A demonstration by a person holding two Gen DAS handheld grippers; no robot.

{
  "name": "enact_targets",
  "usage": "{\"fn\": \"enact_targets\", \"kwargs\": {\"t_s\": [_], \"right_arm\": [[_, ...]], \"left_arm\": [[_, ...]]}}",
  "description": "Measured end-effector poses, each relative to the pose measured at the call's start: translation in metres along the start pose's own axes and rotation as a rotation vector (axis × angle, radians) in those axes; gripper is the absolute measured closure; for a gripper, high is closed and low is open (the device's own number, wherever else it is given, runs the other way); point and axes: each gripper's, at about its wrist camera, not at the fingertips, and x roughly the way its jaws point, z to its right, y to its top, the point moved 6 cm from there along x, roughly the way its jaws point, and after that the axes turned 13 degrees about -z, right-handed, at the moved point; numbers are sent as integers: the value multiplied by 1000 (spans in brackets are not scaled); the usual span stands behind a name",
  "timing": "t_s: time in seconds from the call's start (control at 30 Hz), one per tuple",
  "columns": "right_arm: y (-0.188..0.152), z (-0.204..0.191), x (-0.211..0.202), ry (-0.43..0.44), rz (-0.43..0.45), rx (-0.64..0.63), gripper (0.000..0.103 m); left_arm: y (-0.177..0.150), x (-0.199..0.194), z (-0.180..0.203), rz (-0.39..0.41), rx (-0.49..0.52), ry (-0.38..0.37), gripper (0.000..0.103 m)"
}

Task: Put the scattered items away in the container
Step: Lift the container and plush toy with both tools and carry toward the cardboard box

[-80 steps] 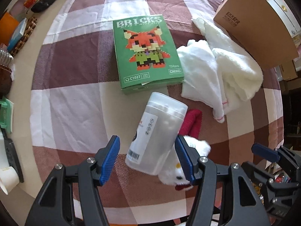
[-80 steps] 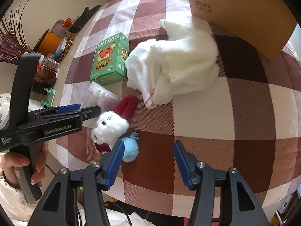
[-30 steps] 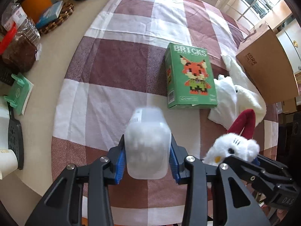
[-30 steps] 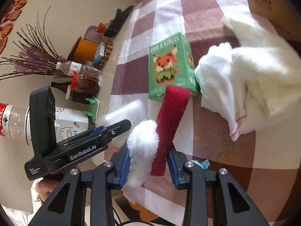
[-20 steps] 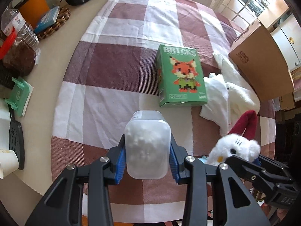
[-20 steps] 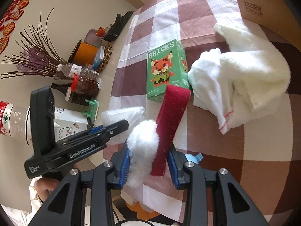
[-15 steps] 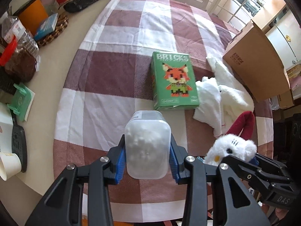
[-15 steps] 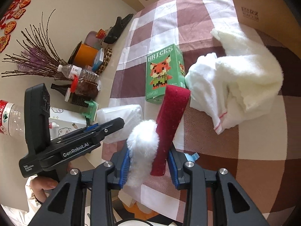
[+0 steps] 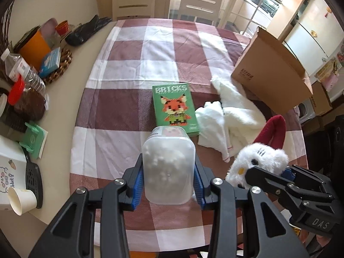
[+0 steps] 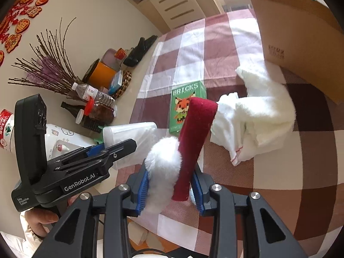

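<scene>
Here the left gripper (image 9: 168,182) has its blue pads clamped on both sides of a translucent plastic jar filled with white cotton balls (image 9: 168,167), holding it clear above the maroon-and-white checked tablecloth (image 9: 129,99). The right gripper (image 10: 169,185) is closed on a white plush cat toy with long dark-red ears (image 10: 182,150), its blue pads pressing the fluffy head and the base of the ears; the toy is likewise off the table. From the left wrist view the toy's face sits just beside the jar, to its right. Still lying on the cloth are a green cardboard "BRICKS" box printed with a pixel fox (image 9: 174,107) and, touching its right edge, a crumpled white fluffy towel (image 9: 232,116). Beyond the towel, an open brown cardboard box (image 9: 271,75) stands at the table's far right, with the towel's tip against its wall.
</scene>
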Motion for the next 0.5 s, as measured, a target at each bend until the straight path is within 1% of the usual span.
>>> {"fn": "enact_targets", "kwargs": {"t_s": [0.13,0.17,0.5], "right_arm": [[-3,-1,-9,-11,23,2,67],[-4,-1,-11,-13,28,4,67],[-17,4,-28,-30,72,38,67]], "left_arm": [[-1,-6,8,17,32,-3,63],[0,-8,10,33,68,-6,63],[-6,-14,34,61,154,-12,63]]}}
